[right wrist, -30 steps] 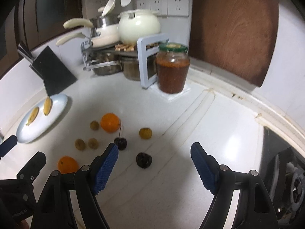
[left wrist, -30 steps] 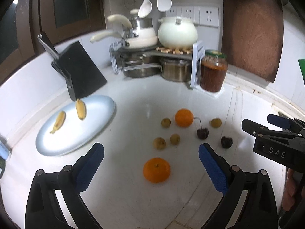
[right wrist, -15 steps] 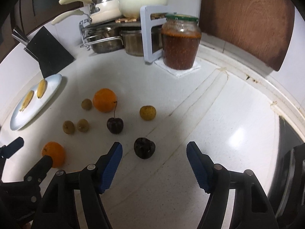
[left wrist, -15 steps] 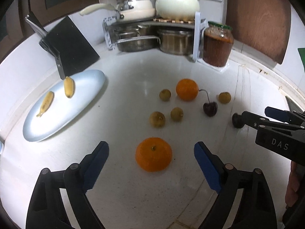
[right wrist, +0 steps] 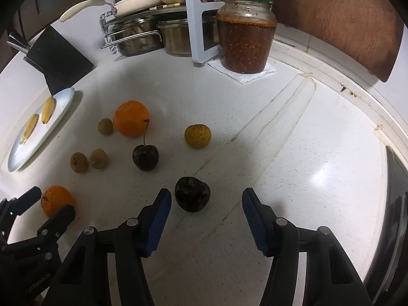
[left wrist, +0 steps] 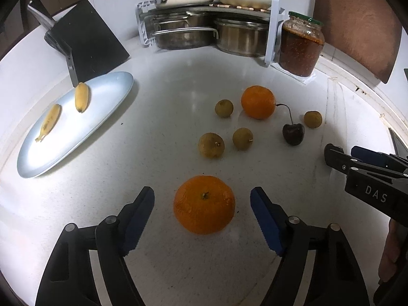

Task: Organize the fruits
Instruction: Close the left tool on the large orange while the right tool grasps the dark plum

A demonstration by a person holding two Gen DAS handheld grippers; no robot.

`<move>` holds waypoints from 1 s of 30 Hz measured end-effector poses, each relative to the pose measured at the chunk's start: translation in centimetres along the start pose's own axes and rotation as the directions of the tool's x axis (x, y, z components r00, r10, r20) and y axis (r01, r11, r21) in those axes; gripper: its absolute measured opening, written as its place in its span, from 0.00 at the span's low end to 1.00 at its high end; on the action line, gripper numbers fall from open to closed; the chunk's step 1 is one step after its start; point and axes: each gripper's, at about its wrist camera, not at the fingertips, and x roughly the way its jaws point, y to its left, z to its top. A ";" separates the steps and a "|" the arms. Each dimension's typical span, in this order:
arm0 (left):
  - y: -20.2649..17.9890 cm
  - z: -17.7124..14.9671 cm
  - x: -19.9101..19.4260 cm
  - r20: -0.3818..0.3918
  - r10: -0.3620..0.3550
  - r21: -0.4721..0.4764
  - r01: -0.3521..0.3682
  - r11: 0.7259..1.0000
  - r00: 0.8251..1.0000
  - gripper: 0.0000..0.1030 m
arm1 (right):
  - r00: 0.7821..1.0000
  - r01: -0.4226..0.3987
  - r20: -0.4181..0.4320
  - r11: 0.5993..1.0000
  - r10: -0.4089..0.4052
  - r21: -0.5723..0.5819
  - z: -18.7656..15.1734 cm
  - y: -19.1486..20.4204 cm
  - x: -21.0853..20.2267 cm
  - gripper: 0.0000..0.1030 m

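Note:
My left gripper (left wrist: pixel 202 204) is open, its blue pads on either side of the near orange (left wrist: pixel 204 204) on the white counter. My right gripper (right wrist: pixel 204 204) is open around a dark cherry (right wrist: pixel 192 193), nearer its left pad. A second orange (left wrist: pixel 258 102), a stemmed cherry (left wrist: pixel 293 133) and several small brownish longans (left wrist: pixel 211 144) lie further back. A pale blue oval plate (left wrist: pixel 102 107) at the left holds two small bananas (left wrist: pixel 81 97). The right gripper shows at the right edge of the left wrist view (left wrist: pixel 362 163).
A jar of red sauce (left wrist: pixel 301 46) stands at the back right beside a white rack (left wrist: pixel 271 25) with steel pots and white cookware. A black knife block (left wrist: pixel 86 43) stands behind the plate. A dark stove edge (right wrist: pixel 397 183) lies at the far right.
Both grippers have moved forward and down. The near orange now sits between the left pads and the dark cherry between the right pads. No fruit has moved.

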 end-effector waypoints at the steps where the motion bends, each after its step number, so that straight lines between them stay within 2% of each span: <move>1: 0.0 0.0 0.1 -0.005 -0.002 0.000 0.002 1.000 1.000 0.71 | 1.000 0.001 -0.002 1.000 -0.001 0.000 0.0 0.0 0.1 0.55; 5: -0.1 -0.1 0.7 -0.026 -0.008 0.001 0.008 1.000 1.000 0.64 | 1.000 -0.002 -0.008 1.000 0.002 -0.002 0.1 0.0 0.5 0.51; 9: -0.1 -0.1 0.9 -0.032 -0.015 0.001 0.015 1.000 0.999 0.58 | 1.000 -0.020 -0.008 1.000 0.020 -0.013 0.3 0.2 0.7 0.42; 13: -0.1 -0.2 1.1 -0.036 -0.019 0.008 0.019 1.000 0.999 0.46 | 1.000 -0.026 -0.005 0.999 0.026 -0.030 0.3 0.5 0.8 0.30; 23: 0.1 -0.5 0.8 -0.027 -0.034 0.002 0.034 0.999 0.999 0.46 | 1.000 -0.014 0.016 0.998 0.015 -0.058 0.0 0.9 -0.2 0.30; 30: 0.2 -0.5 -0.9 0.005 -0.038 0.004 0.038 0.999 0.999 0.46 | 0.998 -0.038 0.039 0.996 0.041 -0.078 -0.1 1.4 -2.1 0.30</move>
